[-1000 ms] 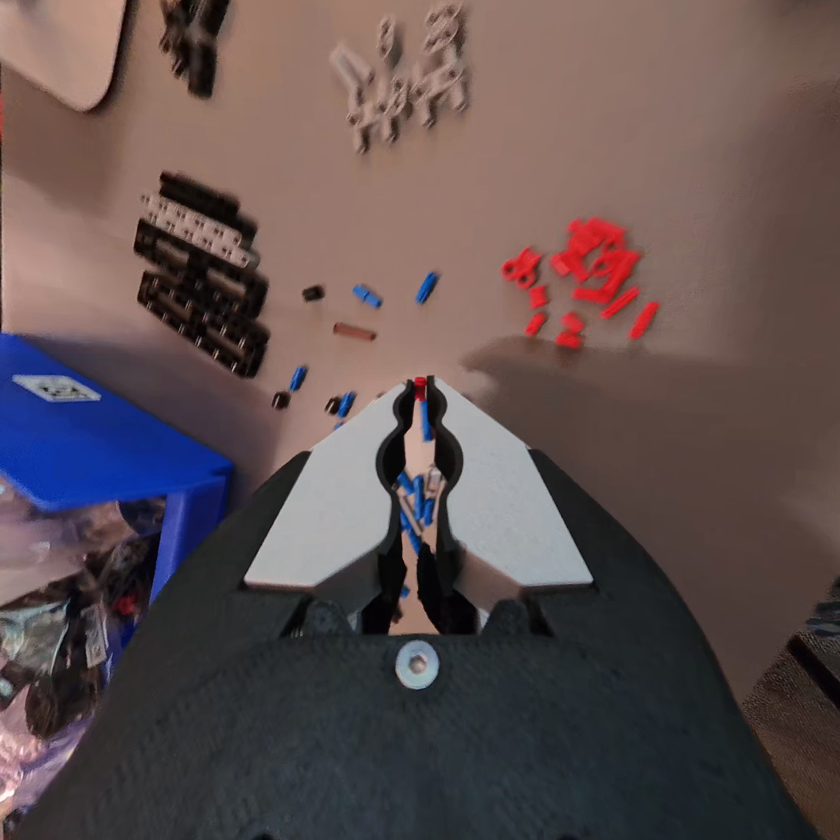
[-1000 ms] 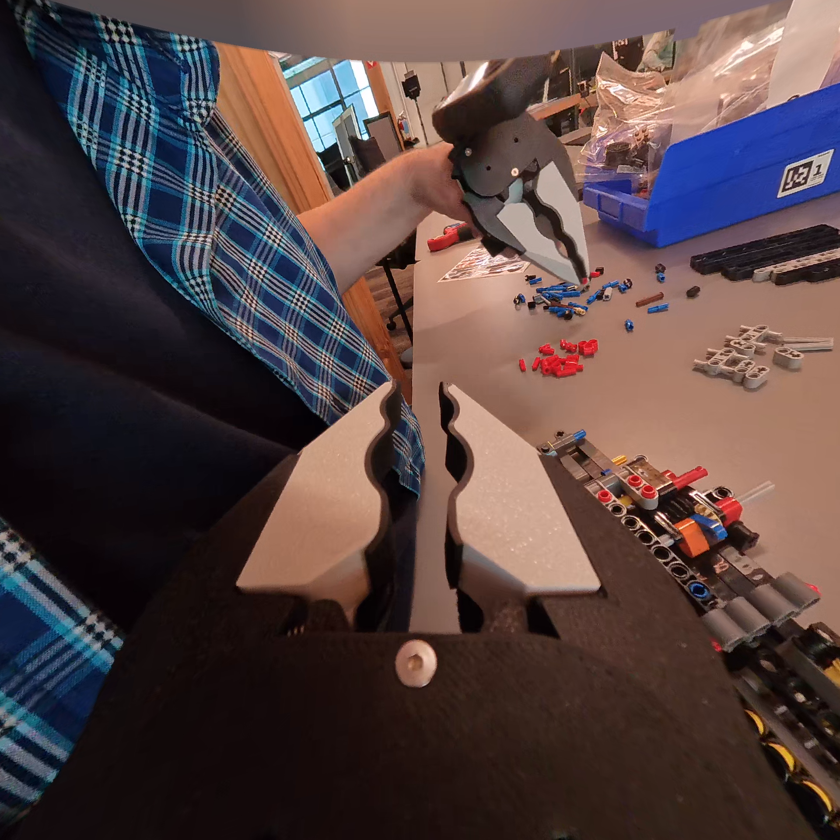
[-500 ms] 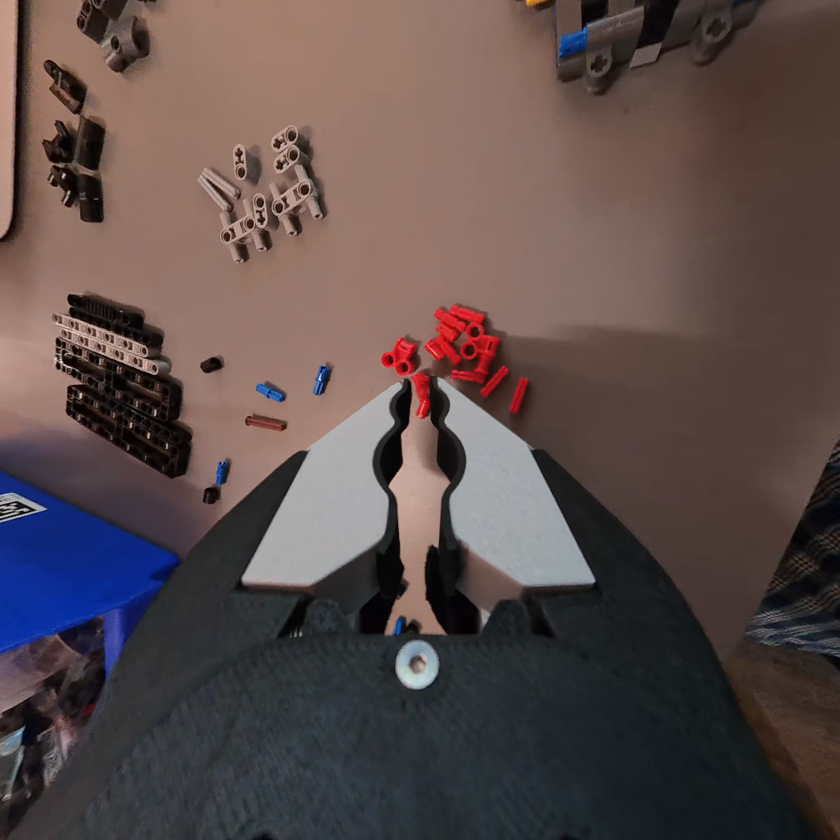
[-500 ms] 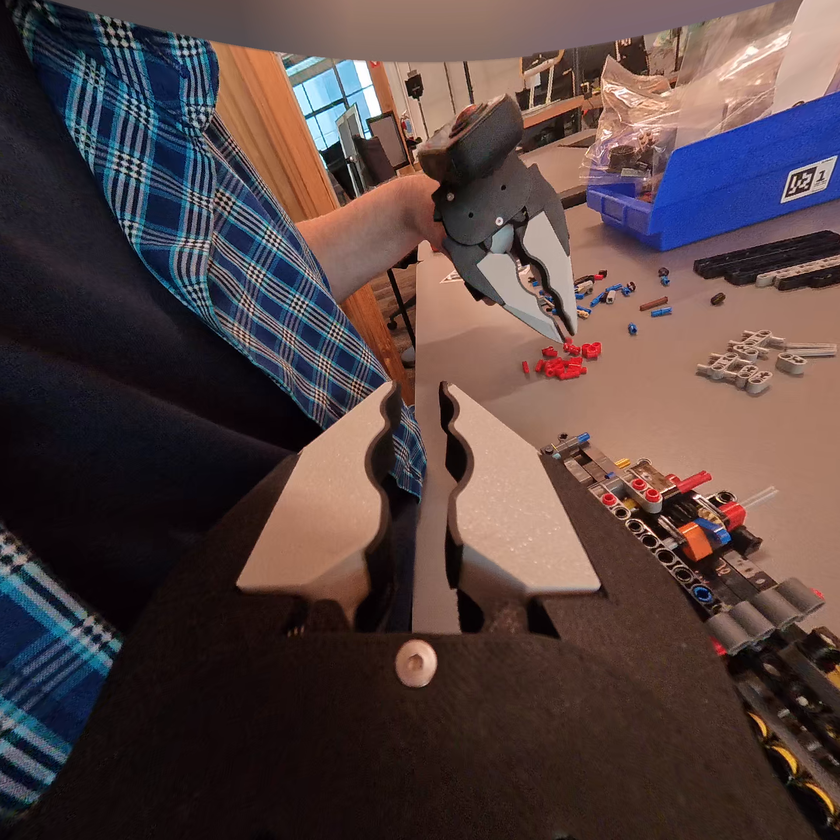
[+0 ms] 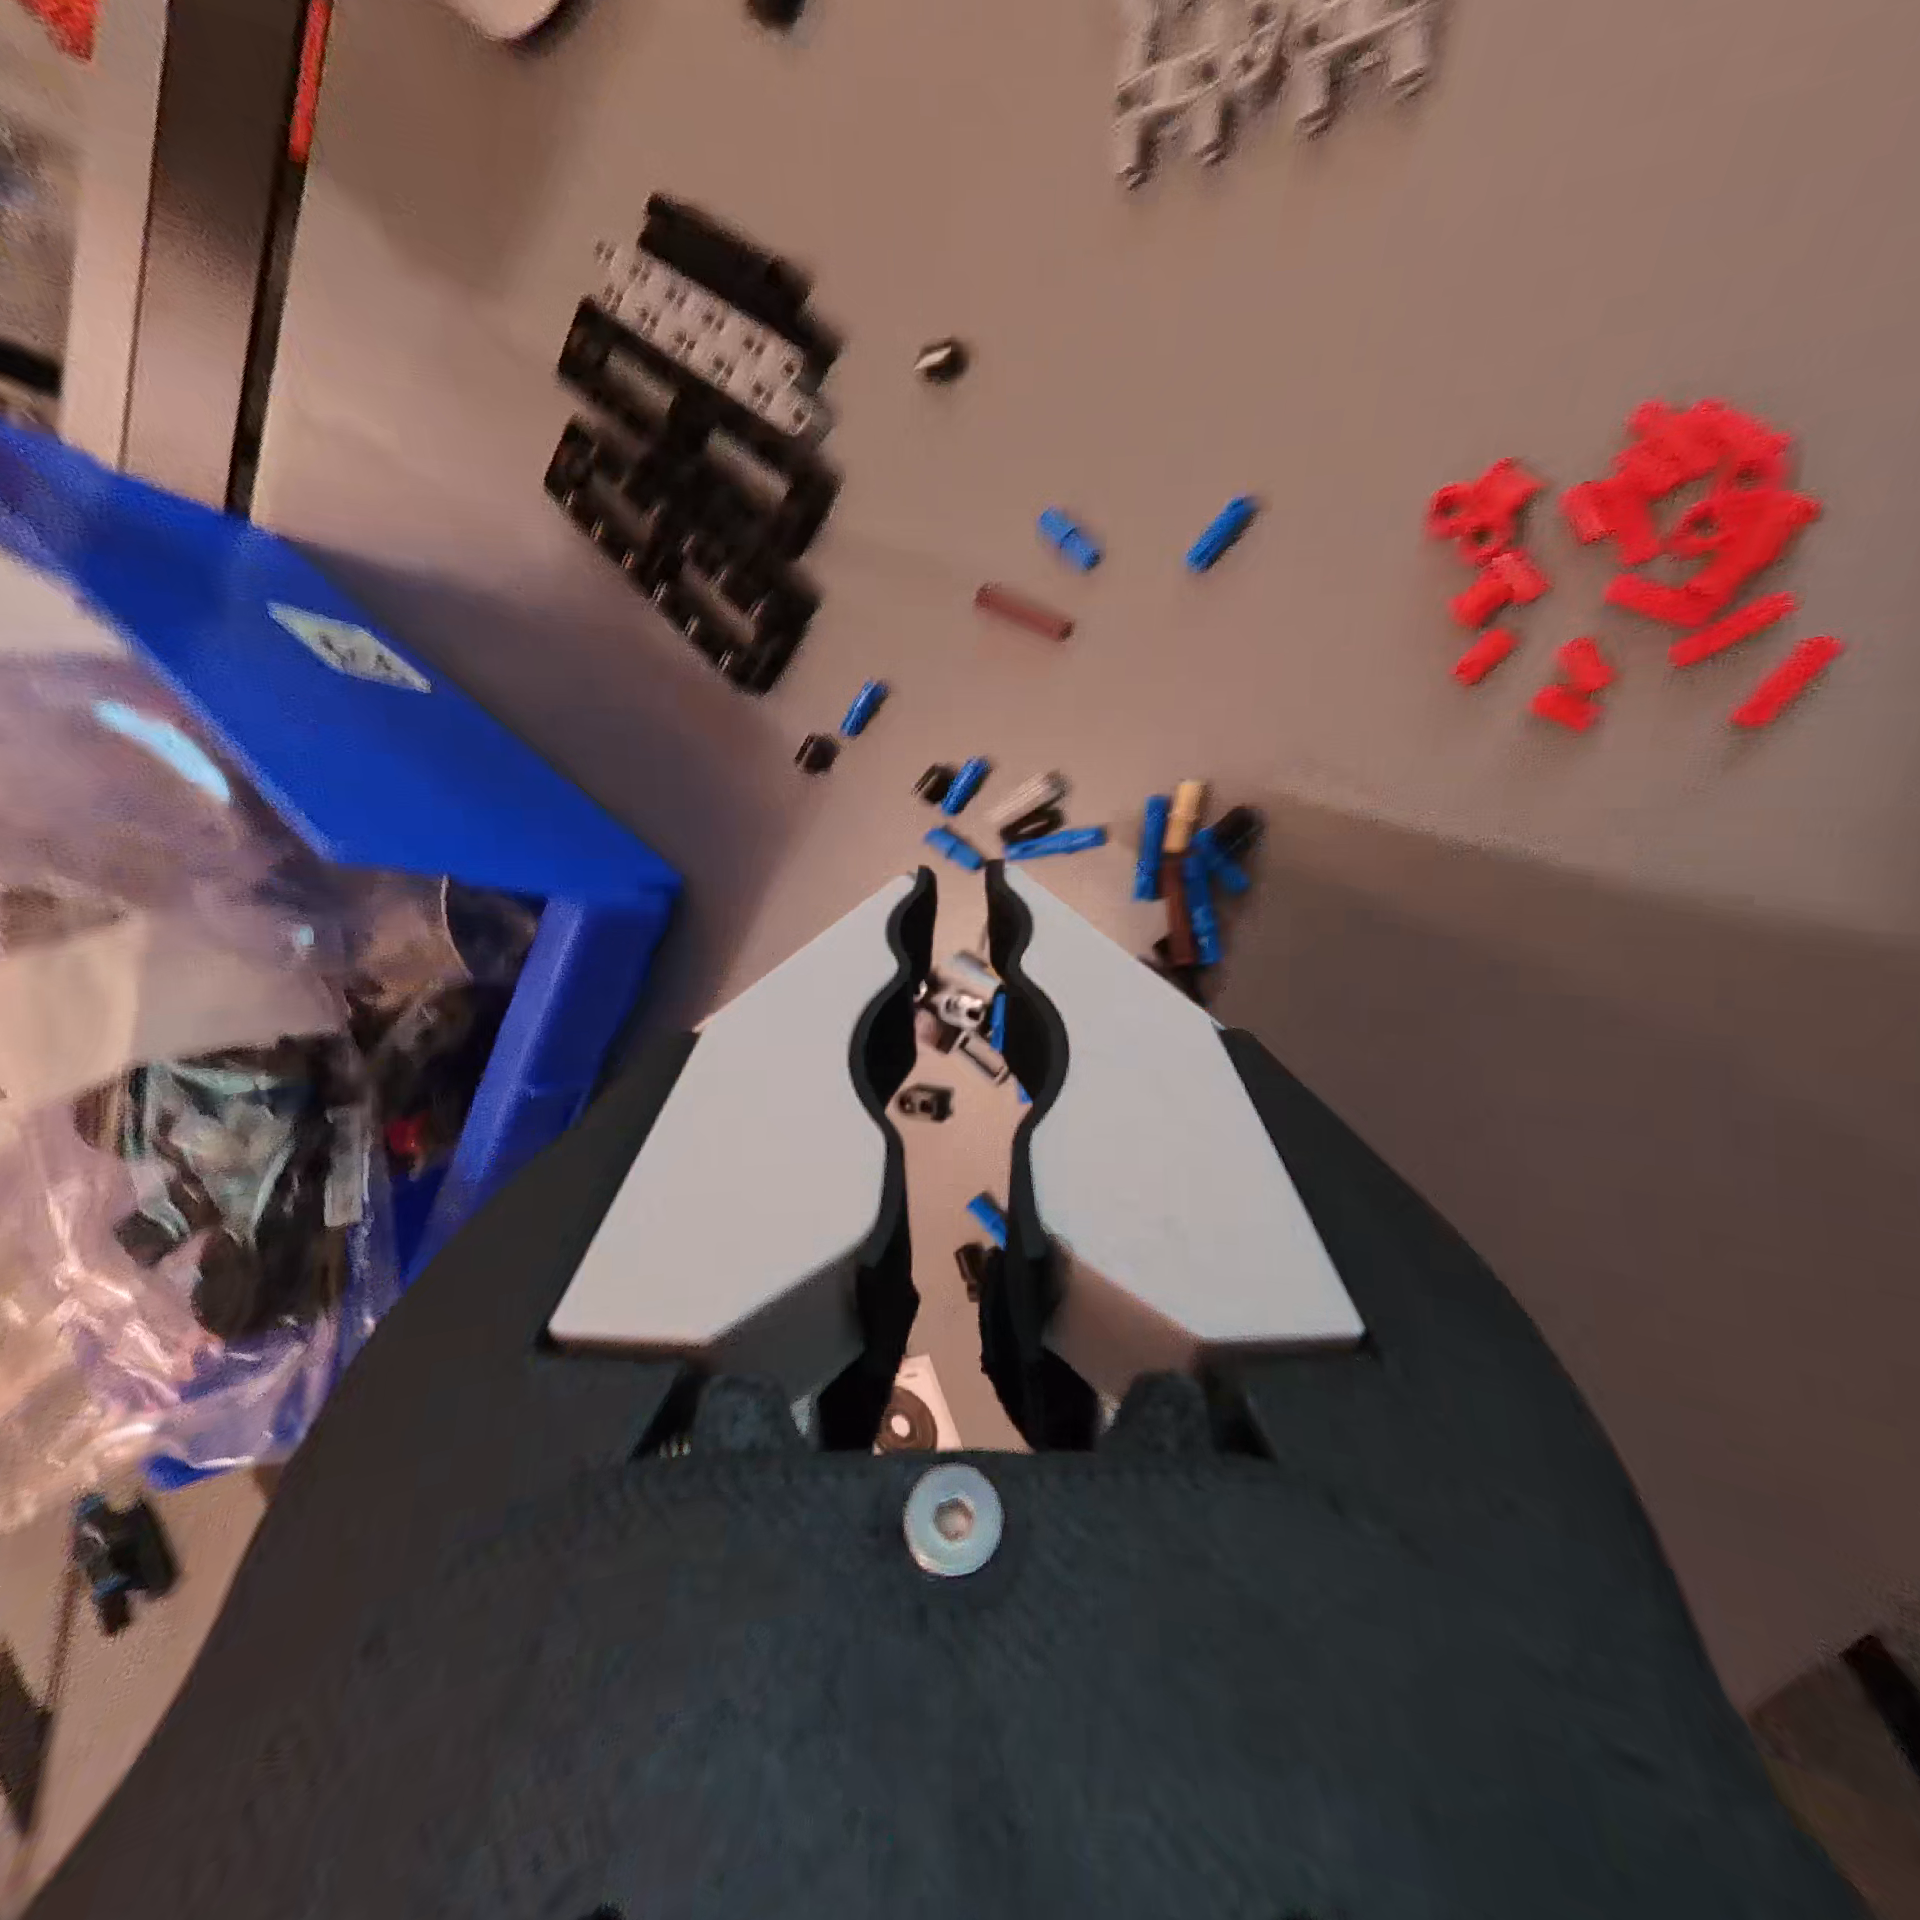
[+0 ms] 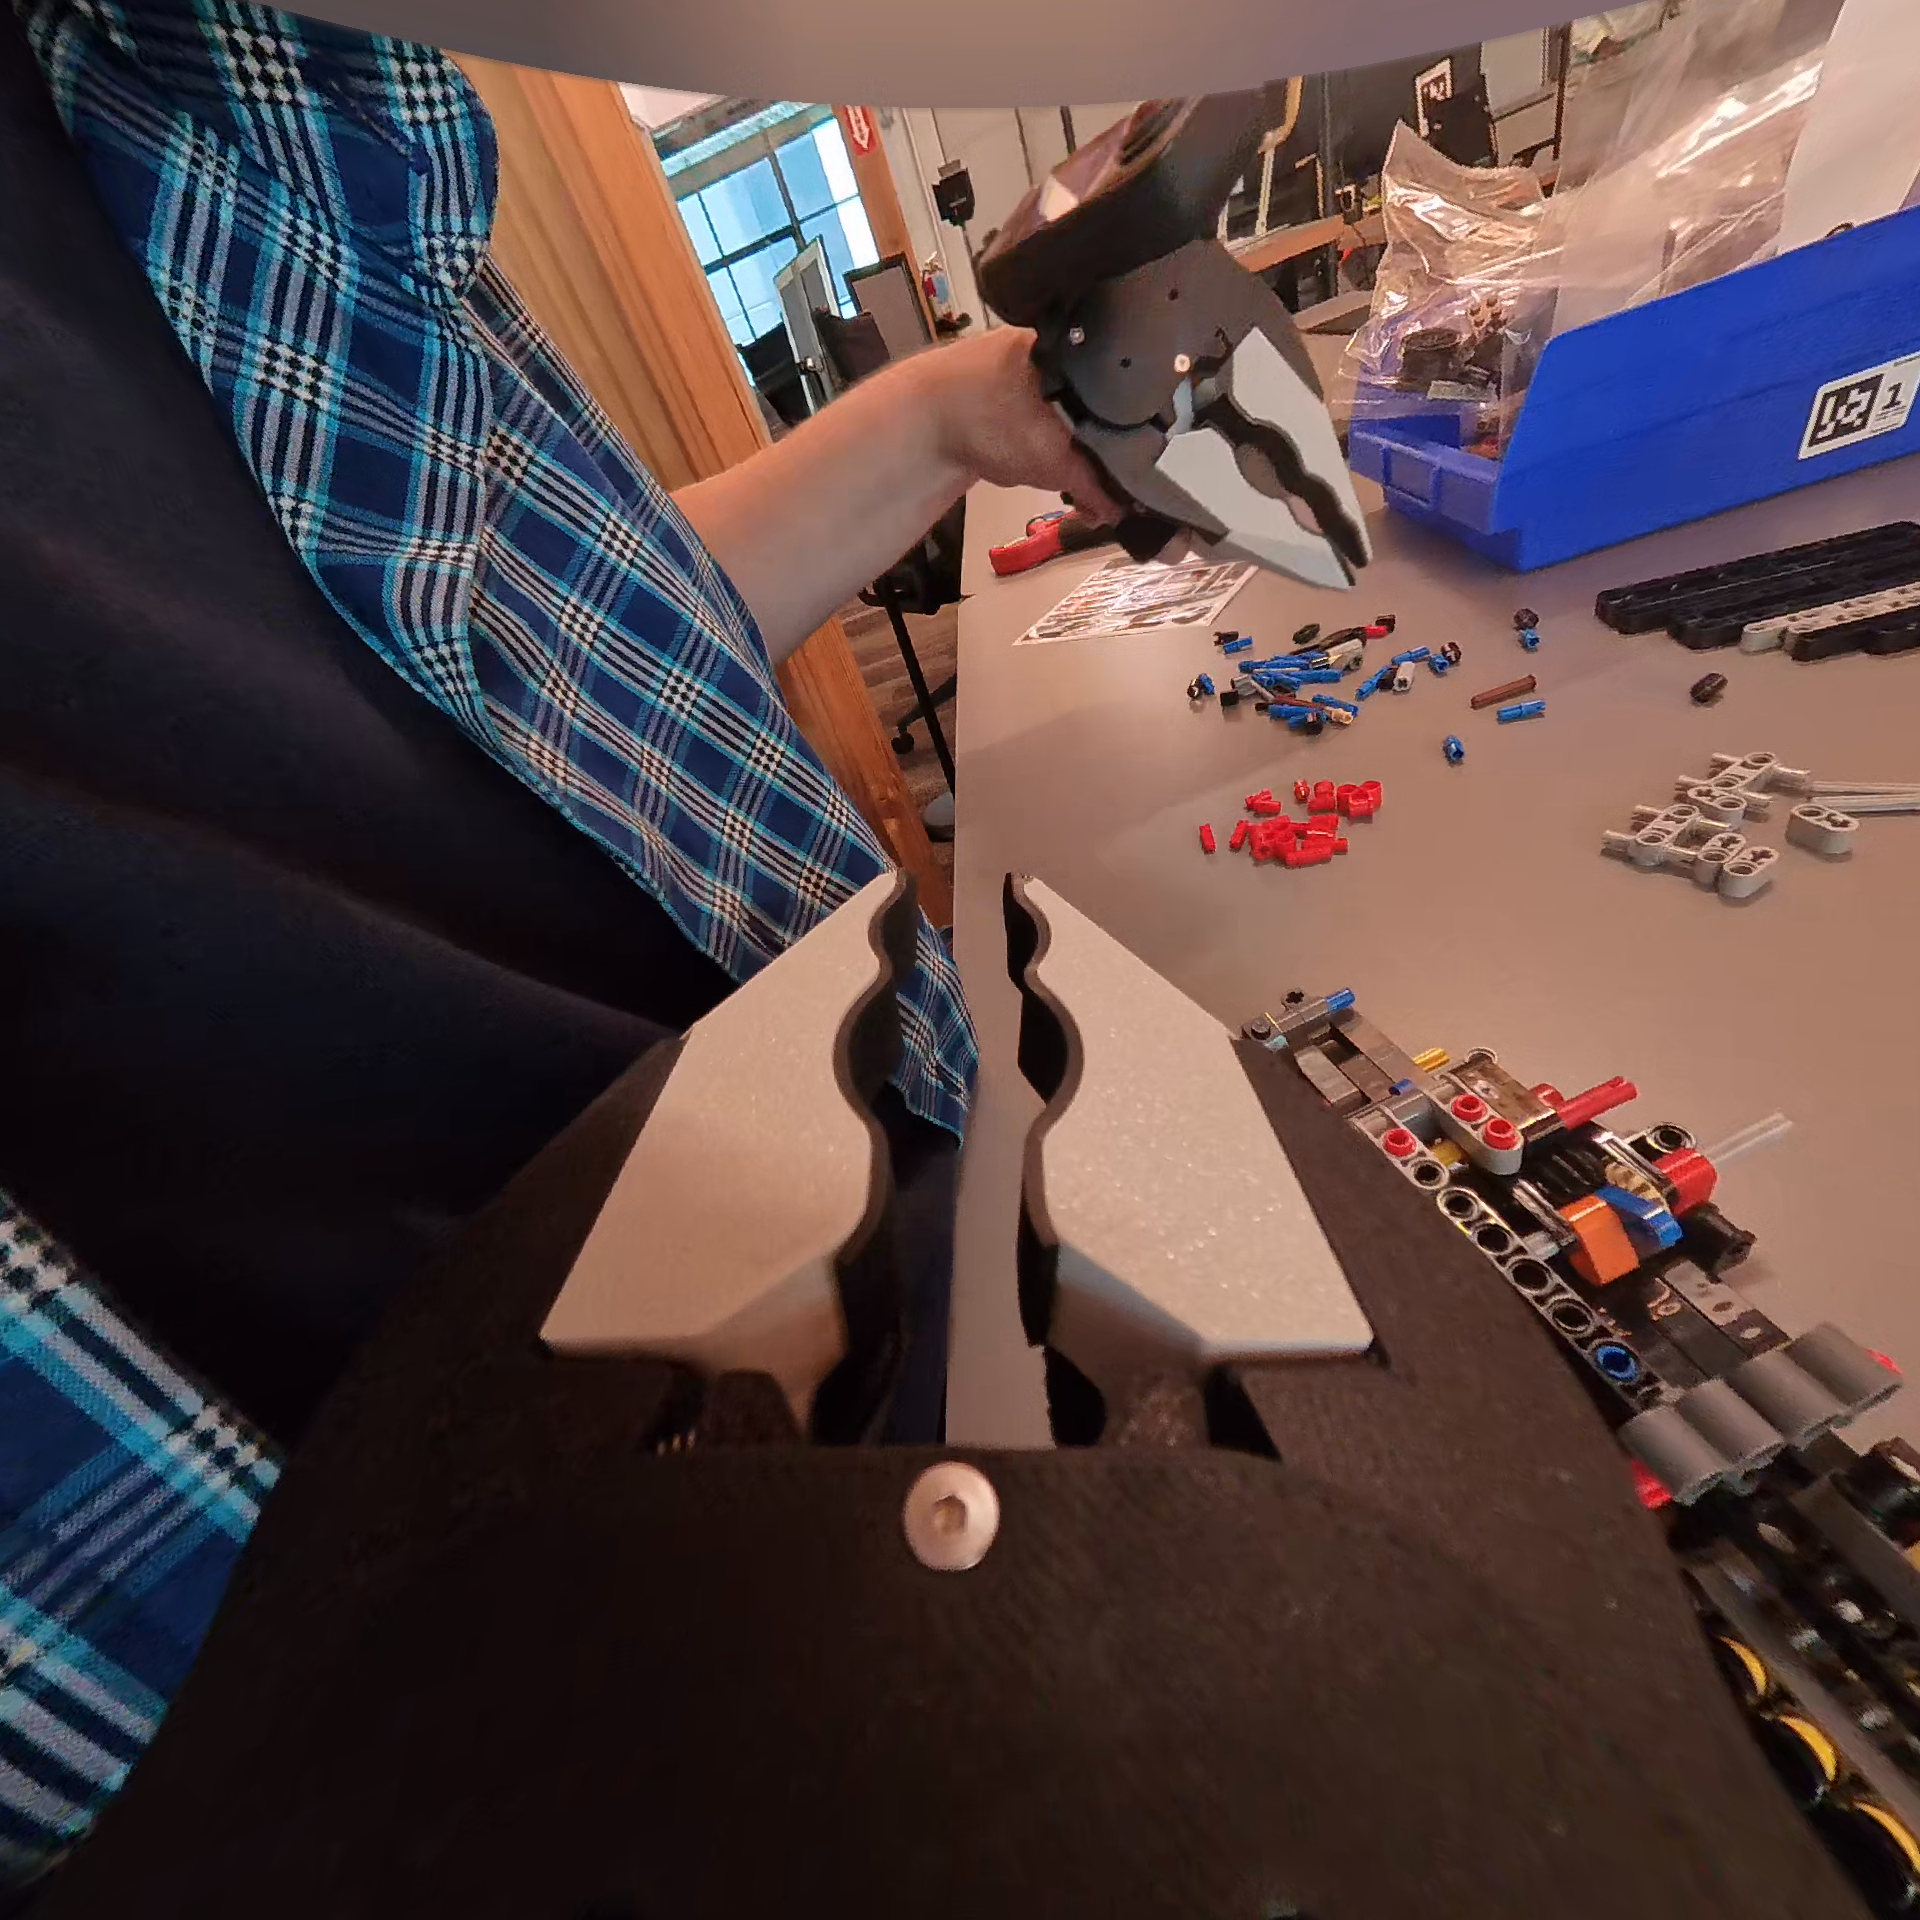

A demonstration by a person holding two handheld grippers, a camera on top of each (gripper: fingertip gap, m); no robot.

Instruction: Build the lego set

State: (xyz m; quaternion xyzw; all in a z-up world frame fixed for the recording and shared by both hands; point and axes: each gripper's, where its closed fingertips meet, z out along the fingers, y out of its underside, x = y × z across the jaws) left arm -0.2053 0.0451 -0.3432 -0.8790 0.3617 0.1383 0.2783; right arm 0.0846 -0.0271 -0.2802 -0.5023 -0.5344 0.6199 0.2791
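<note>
My right claw point(image 6: 954, 894) hangs slightly spread and empty at the table point(image 6: 1455, 935) edge, beside one part-built model point(image 6: 1538, 1195). My left claw point(image 5: 956, 878), slightly spread and empty, hovers over the blue pins point(image 5: 1184, 862). Beyond lie one red pile point(image 5: 1662, 540), one stack of beams point(image 5: 696, 457) and one blue bin point(image 5: 343, 727).

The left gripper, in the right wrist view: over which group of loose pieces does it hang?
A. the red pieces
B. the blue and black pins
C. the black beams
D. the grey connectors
B: the left gripper, open and holding nothing, hangs in the air above the scattered blue and black pins, while the red pieces lie nearer the camera.
</note>
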